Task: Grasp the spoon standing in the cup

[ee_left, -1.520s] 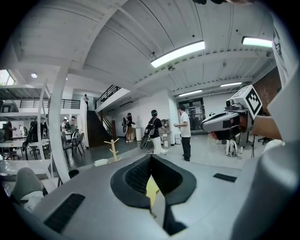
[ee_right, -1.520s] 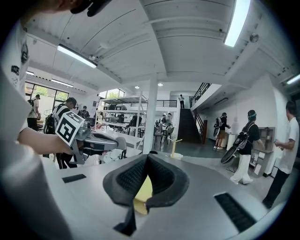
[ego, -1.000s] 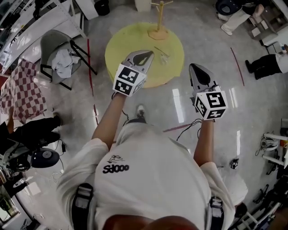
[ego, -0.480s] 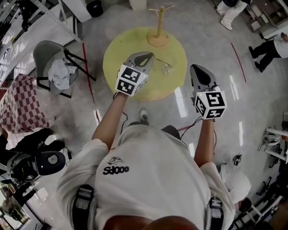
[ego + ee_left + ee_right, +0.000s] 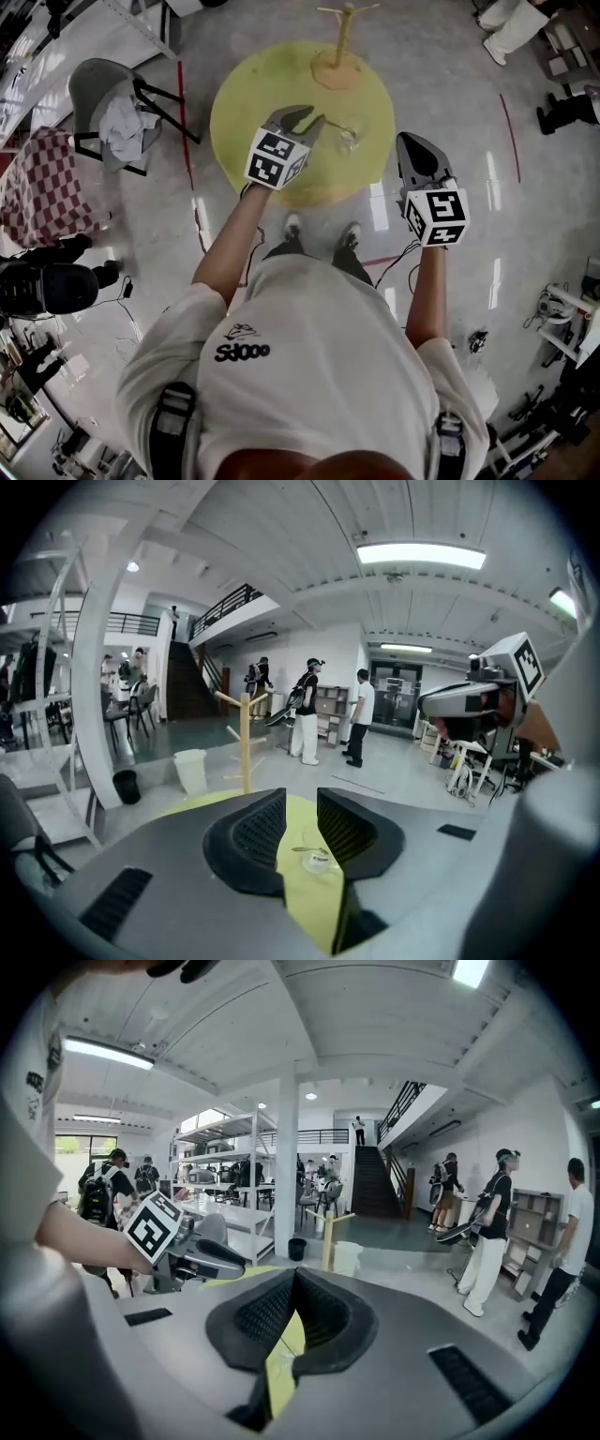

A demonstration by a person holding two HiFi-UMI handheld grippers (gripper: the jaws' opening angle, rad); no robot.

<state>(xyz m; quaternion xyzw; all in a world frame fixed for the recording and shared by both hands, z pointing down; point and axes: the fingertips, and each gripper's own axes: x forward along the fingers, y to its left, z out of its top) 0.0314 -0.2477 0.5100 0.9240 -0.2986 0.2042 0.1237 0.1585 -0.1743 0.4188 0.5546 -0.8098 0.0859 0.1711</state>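
Note:
A clear glass cup (image 5: 349,137) with a thin spoon (image 5: 337,124) in it stands on the round yellow table (image 5: 253,103). In the left gripper view the cup (image 5: 319,861) and spoon (image 5: 305,850) show small and far off through the gap between the jaws. My left gripper (image 5: 312,114) (image 5: 301,801) hovers over the table just left of the cup; its jaws are opening and nothing is between them. My right gripper (image 5: 406,141) (image 5: 293,1279) hangs off the table's right edge, shut and empty.
A wooden peg rack (image 5: 344,42) (image 5: 246,738) stands at the table's far side. A chair with cloth (image 5: 117,117) and a checkered cloth (image 5: 37,183) are to the left. People stand in the hall beyond; a white bin (image 5: 190,769) sits past the table.
The left gripper's jaws have gone from shut to parted. The person has stepped closer, so both grippers are nearer the table and the cup.

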